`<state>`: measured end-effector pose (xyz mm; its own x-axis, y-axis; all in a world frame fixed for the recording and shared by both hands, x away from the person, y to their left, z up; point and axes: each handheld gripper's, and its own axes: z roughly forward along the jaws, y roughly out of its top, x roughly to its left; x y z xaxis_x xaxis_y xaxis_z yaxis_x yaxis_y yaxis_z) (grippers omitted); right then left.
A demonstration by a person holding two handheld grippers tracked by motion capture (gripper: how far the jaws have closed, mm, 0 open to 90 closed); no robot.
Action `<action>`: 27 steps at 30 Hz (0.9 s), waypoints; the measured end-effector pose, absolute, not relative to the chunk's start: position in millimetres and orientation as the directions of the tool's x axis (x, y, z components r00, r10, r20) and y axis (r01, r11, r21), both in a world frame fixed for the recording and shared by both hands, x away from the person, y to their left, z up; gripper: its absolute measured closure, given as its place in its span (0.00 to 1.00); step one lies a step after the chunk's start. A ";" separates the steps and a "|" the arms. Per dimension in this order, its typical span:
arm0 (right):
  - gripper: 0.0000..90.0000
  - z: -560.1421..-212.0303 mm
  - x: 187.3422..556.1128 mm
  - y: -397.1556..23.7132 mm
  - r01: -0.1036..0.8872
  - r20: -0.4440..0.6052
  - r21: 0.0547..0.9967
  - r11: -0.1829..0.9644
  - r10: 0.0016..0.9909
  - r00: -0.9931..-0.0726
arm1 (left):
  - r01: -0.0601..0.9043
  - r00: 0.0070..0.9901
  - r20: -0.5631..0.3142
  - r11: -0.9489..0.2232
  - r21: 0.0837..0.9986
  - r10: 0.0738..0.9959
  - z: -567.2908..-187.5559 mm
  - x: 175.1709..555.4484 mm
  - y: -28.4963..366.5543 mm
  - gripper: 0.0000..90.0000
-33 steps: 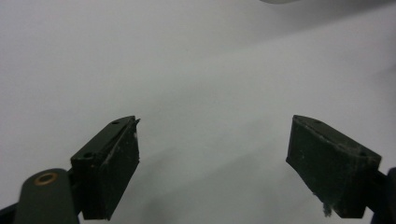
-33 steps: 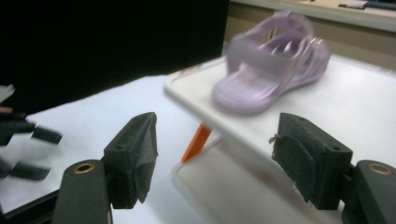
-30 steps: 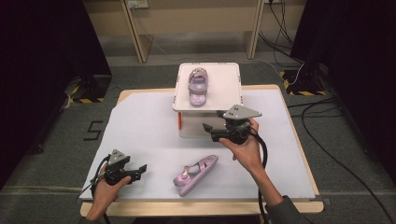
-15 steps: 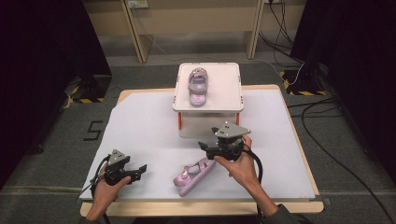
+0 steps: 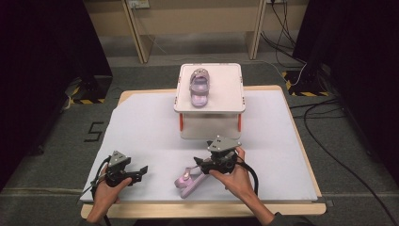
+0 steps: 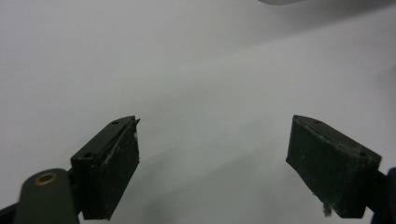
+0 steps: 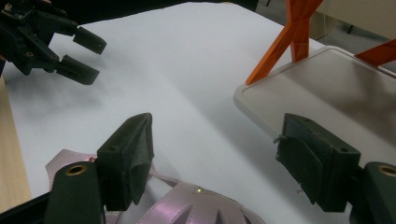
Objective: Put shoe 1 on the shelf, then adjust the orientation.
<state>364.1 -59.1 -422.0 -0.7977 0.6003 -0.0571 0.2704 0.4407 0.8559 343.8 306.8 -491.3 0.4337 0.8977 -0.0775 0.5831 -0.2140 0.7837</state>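
A pale purple sandal (image 5: pixel 199 87) lies on top of a white raised stand (image 5: pixel 230 94) at the table's middle back. A second pink-purple sandal (image 5: pixel 187 181) lies on the white table sheet near the front edge. My right gripper (image 5: pixel 198 163) is open just above that sandal's right end, pointing left. In the right gripper view the sandal's straps (image 7: pixel 196 205) sit low between the open jaws of my right gripper (image 7: pixel 219 123). My left gripper (image 5: pixel 142 170) rests open at the front left, apart from the sandal. In the left gripper view my left gripper (image 6: pixel 215 126) has bare sheet between its jaws.
The stand has orange legs (image 7: pixel 292 32) and a white lower tray (image 7: pixel 327 88) just right of my right gripper. The other gripper (image 7: pixel 79 53) shows far off at the upper left in the right gripper view. The wooden table edge (image 5: pixel 202 209) runs along the front.
My right gripper has moved from beside the stand toward the front edge and down over the sandal on the sheet. The left gripper has stayed put.
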 end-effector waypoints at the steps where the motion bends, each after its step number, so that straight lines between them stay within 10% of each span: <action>1: 0.30 -423.5 363.1 -58.4 0.265 -0.065 0.854 0.447 0.599 -0.798 | 0.584 0.432 -0.077 -0.214 0.783 0.898 -491.3 343.8 306.8 0.18; 27: 0.29 -451.0 350.3 -43.4 0.254 -0.131 0.791 0.556 0.560 -0.818 | 0.579 0.438 -0.072 -0.220 0.785 0.896 -491.1 342.9 306.5 0.18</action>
